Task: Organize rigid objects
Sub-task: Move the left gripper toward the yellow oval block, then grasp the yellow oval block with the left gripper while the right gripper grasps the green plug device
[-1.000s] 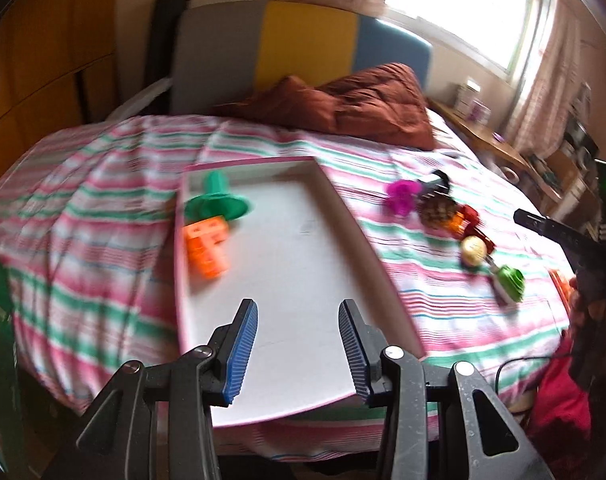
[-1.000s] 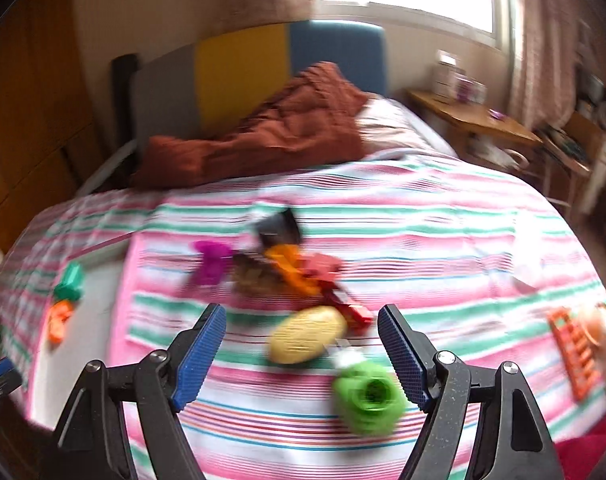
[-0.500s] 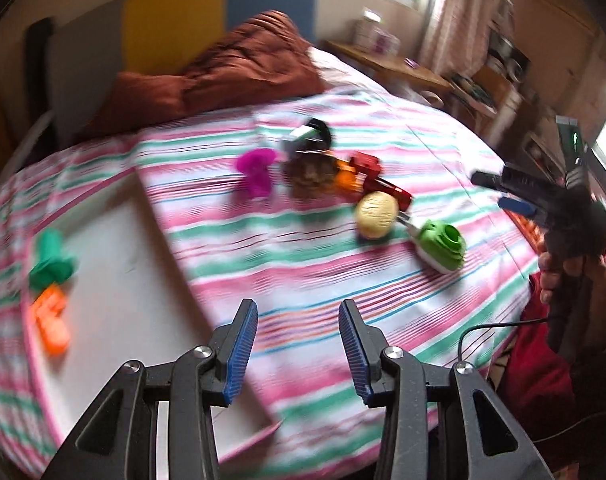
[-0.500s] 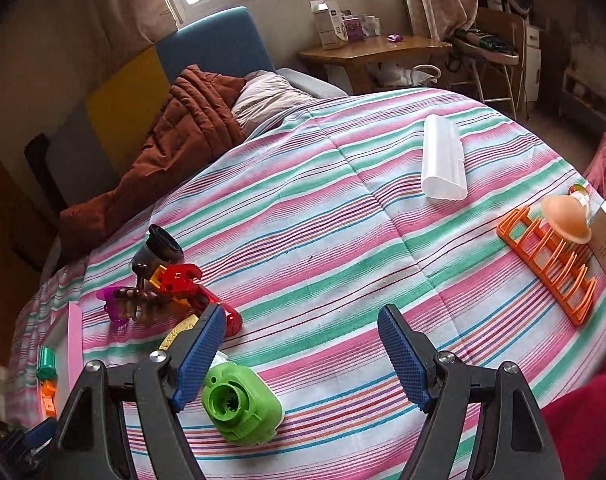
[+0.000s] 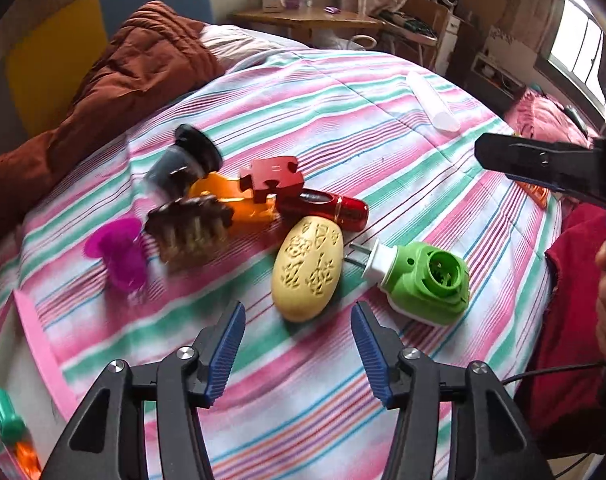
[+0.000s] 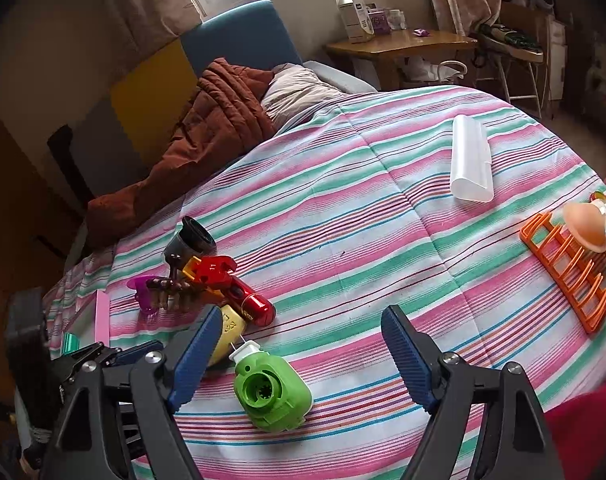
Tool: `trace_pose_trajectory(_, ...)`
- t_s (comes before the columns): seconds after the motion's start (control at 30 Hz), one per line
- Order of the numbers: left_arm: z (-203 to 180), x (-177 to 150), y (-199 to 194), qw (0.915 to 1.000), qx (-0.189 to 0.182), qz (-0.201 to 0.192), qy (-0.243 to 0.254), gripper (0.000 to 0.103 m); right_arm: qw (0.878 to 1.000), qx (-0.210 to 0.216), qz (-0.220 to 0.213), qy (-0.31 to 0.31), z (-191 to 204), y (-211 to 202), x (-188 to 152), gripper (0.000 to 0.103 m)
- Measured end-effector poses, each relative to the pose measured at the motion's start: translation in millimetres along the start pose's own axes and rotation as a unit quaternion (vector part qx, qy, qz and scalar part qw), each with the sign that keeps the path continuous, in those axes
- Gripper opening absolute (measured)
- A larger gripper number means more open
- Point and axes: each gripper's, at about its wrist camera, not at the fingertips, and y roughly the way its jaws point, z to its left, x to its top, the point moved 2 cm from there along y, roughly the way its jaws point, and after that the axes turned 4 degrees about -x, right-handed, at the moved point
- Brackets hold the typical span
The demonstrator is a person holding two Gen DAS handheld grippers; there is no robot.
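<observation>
A pile of small objects lies on the striped bedspread: a yellow oval soap-like piece (image 5: 307,268), a green plug-in device (image 5: 427,280), a red cylinder (image 5: 323,206), a red puzzle piece (image 5: 272,174), a brown comb-like clip (image 5: 189,224), a purple piece (image 5: 117,254) and a black cup (image 5: 185,158). My left gripper (image 5: 298,350) is open and empty, just short of the yellow piece. My right gripper (image 6: 301,354) is open and empty above the green device (image 6: 271,394). A pink-rimmed white tray (image 5: 35,344) at the left holds a green piece (image 5: 5,416) and an orange piece (image 5: 25,458).
A white plastic case (image 6: 471,164) and an orange rack (image 6: 567,264) with a peach suction piece (image 6: 587,226) lie farther right on the bed. A brown quilt (image 6: 207,140) lies at the headboard. A wooden desk (image 6: 403,46) stands behind.
My left gripper has swung right from above the tray to the object pile and come close to the yellow piece. My right gripper has turned right and pulled back a little.
</observation>
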Motion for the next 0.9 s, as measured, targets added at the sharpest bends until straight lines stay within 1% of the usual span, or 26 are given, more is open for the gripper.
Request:
trace_pose_trajectory(0.1,-3,8,16,0.9996,0.007,0.017,0.023,0.056,1.000,0.003,0.001,0.009,-4,0,1,0.082)
trace_pose_trajectory(0.2,-6,15,29,0.9988,0.013,0.023,0.040,0.056,1.000,0.002,-0.003,0.013,-6,-2,3,0.082)
trace_pose_trajectory(0.37,-5,25,43,0.9985,0.013,0.025,0.048,0.056,1.000,0.000,-0.004,0.015,-7,-2,5,0.082)
trace_pose_trajectory(0.43,-3,26,50,0.9986,0.011,0.029,0.043,0.056,1.000,-0.001,-0.003,0.015,-7,-1,5,0.082)
trace_pose_trajectory(0.47,-1,26,51,0.9988,0.007,0.030,0.037,0.055,1.000,-0.001,-0.002,0.014,-8,-1,5,0.082)
trace_pose_trajectory(0.5,1,25,50,0.9994,-0.002,0.023,0.027,0.049,1.000,-0.002,-0.002,0.014,-8,0,5,0.082)
trace_pose_trajectory(0.53,3,23,48,0.9997,-0.005,0.018,0.018,0.045,1.000,-0.001,-0.001,0.014,-9,0,5,0.082)
trace_pose_trajectory(0.6,6,16,43,0.9999,0.000,0.014,0.003,0.045,1.000,0.010,0.007,0.013,-9,2,5,0.082)
trace_pose_trajectory(0.7,11,-6,30,0.9997,0.004,0.007,-0.024,0.045,0.999,0.024,0.026,0.002,-4,9,1,0.082)
trace_pose_trajectory(0.77,6,-21,21,0.9994,0.017,0.005,-0.031,0.045,0.998,0.036,0.042,-0.014,5,14,-4,0.082)
trace_pose_trajectory(0.9,9,-50,3,0.9975,0.030,-0.010,-0.064,0.045,0.994,0.046,0.071,-0.070,27,26,-19,0.082)
